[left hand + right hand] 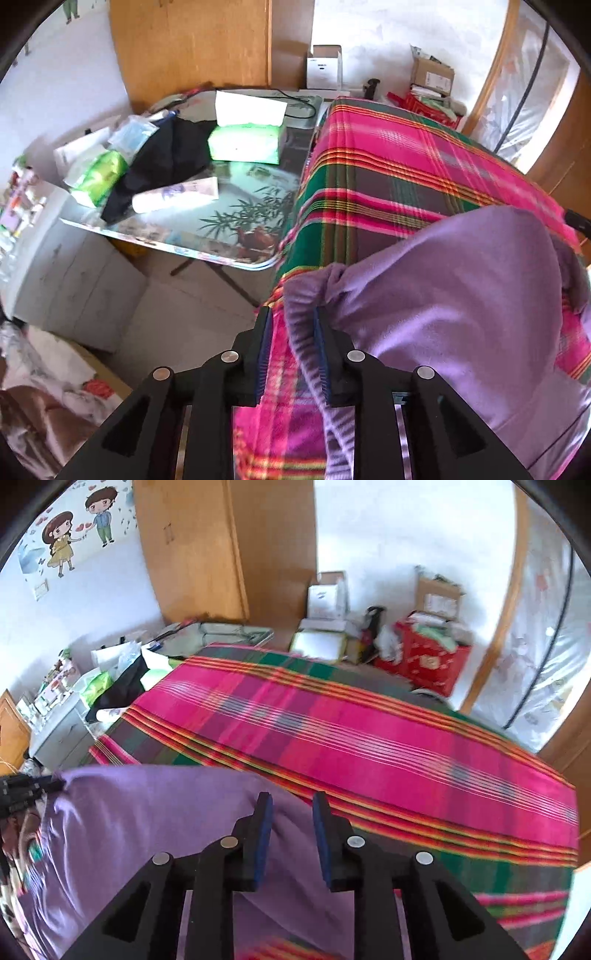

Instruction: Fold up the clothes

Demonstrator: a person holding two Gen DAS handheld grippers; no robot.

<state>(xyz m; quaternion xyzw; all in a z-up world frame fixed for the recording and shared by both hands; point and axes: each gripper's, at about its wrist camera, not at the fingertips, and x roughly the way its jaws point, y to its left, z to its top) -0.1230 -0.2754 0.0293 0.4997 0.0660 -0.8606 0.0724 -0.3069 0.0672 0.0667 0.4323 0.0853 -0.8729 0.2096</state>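
Purple garment point(461, 314) lies in a loose heap on the plaid cloth point(388, 166), no neat fold visible yet; left gripper point(291, 325) slightly parted, ribbed hem between its jaws though unpinched, right gripper point(291, 812) parted and empty above it.

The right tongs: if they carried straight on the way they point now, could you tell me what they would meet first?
Most likely the purple garment lying just under the right tongs, or at its edge the plaid cloth beyond; depth here is unclear.
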